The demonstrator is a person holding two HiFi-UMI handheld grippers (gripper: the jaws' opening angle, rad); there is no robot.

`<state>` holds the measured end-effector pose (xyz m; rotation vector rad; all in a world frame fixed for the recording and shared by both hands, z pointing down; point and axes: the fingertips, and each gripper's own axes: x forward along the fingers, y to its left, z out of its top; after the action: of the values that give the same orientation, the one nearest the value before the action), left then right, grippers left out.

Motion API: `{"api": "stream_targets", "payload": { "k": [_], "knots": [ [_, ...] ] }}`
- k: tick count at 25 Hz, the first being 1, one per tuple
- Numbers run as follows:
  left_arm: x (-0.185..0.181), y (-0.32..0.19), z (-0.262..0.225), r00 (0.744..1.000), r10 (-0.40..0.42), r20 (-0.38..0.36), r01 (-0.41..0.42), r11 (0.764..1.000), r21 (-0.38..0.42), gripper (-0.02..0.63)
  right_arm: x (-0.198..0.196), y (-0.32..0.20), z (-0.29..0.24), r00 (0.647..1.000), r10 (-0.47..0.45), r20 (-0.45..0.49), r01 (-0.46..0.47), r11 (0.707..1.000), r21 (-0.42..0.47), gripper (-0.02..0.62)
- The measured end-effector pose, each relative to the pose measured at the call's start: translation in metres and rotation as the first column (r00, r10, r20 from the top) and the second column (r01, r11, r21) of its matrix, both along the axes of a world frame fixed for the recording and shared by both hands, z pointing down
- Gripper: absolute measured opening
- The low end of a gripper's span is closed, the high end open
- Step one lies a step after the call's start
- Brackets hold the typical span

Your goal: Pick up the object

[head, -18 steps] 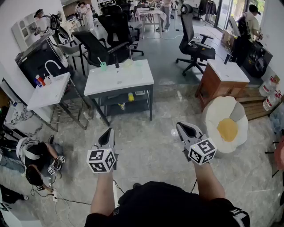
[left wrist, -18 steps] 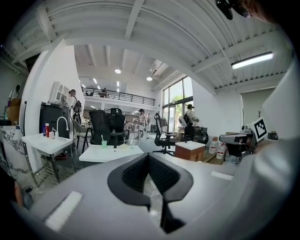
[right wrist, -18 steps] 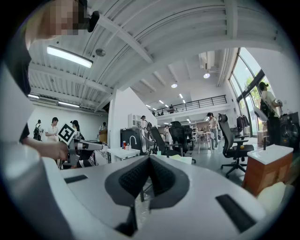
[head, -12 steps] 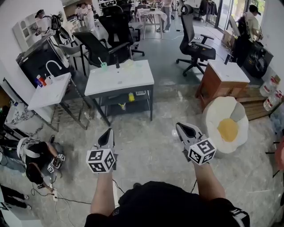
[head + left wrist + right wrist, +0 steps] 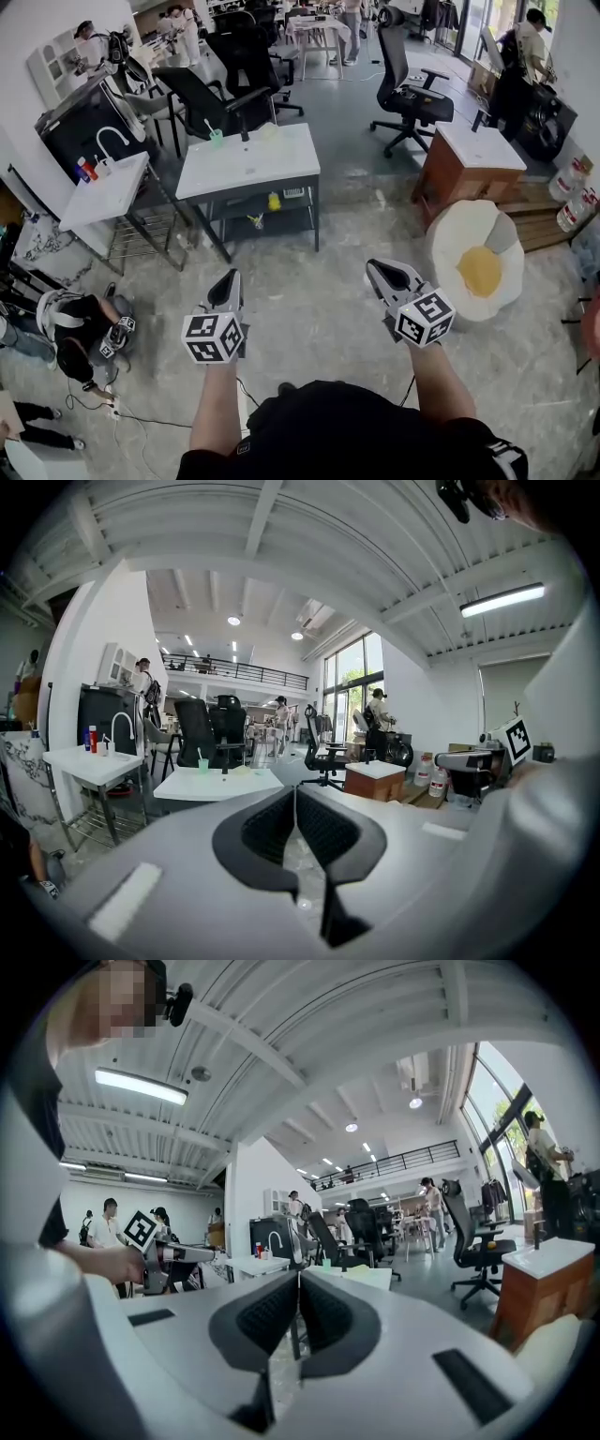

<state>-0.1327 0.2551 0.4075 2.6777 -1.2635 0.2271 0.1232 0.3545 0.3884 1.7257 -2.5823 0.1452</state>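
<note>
Green cup point(image 5: 217, 138), possibly the object meant, though I cannot tell for sure, stands near the far left corner of the white table point(image 5: 248, 167). A yellow item point(image 5: 275, 202) sits on the shelf below. The left gripper point(image 5: 228, 279) and right gripper point(image 5: 375, 269) hang over the stone floor point(image 5: 319, 314), well short of the table, both with jaws pressed together and nothing between them.
</note>
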Motion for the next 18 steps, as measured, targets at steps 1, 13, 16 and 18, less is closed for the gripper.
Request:
{"api": "stream_targets", "payload": {
  "k": [1,13,16,18],
  "knots": [
    [0.004,0.003,-0.001,1.000,0.003,-0.003,-0.003,1.000,0.001,0.014,0.003,0.002,0.000,1.000,0.004,0.002,-0.004,1.000,-0.002,0.012],
    [0.027,0.024,-0.010,1.000,-0.006,-0.018,0.006,1.000,0.010,0.079,0.027,0.014,-0.004,1.000,-0.007,0.029,0.007,1.000,0.003,0.129],
    [0.030,0.023,-0.009,1.000,-0.006,-0.015,0.006,1.000,0.005,0.107,0.028,0.011,-0.003,0.999,-0.013,0.034,0.013,1.000,-0.002,0.163],
    [0.031,0.023,-0.007,1.000,-0.004,-0.013,0.004,1.000,0.000,0.128,0.030,0.010,-0.003,0.999,-0.014,0.039,0.014,1.000,-0.004,0.186]
  ]
}}
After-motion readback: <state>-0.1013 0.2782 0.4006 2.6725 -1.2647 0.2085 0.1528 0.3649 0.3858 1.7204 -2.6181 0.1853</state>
